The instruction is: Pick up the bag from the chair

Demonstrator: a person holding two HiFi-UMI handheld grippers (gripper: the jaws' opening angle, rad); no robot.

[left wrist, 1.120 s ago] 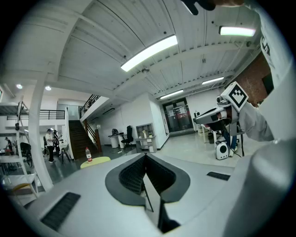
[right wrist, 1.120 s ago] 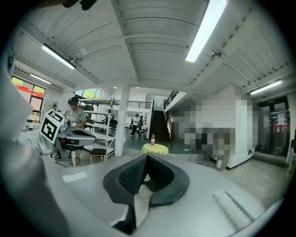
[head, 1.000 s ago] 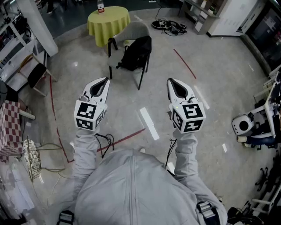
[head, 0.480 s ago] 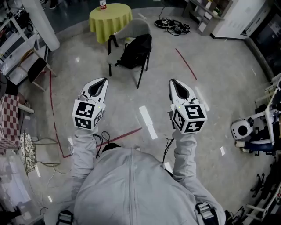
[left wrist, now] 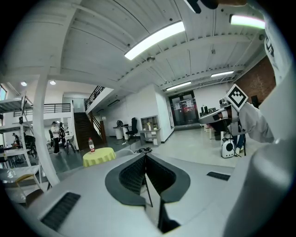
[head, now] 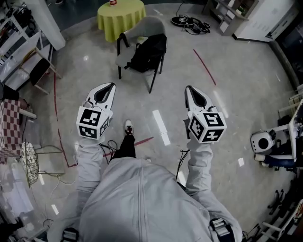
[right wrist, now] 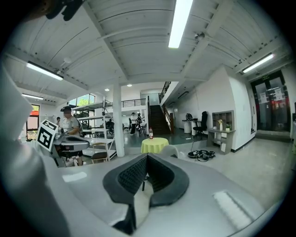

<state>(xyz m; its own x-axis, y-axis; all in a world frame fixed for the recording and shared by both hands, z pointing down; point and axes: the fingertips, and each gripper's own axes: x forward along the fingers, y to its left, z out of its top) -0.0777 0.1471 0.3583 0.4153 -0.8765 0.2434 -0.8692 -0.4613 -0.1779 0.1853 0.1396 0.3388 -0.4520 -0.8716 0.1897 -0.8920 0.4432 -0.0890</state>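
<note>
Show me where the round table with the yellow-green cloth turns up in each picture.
Head view: the table is at the top edge, left of centre.
Left gripper view: the table is low and left of centre, just left of the jaw tips.
Right gripper view: the table is near the centre, just above the jaw tips.
Shared landmark: the bottle standing on it.

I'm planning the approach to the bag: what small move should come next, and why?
Probably a step forward toward the chair. The black backpack on its seat lies well ahead of the left gripper and the right gripper, seemingly out of reach. Both sets of jaws are shut on nothing, so opening one can wait until it is nearer.
</note>
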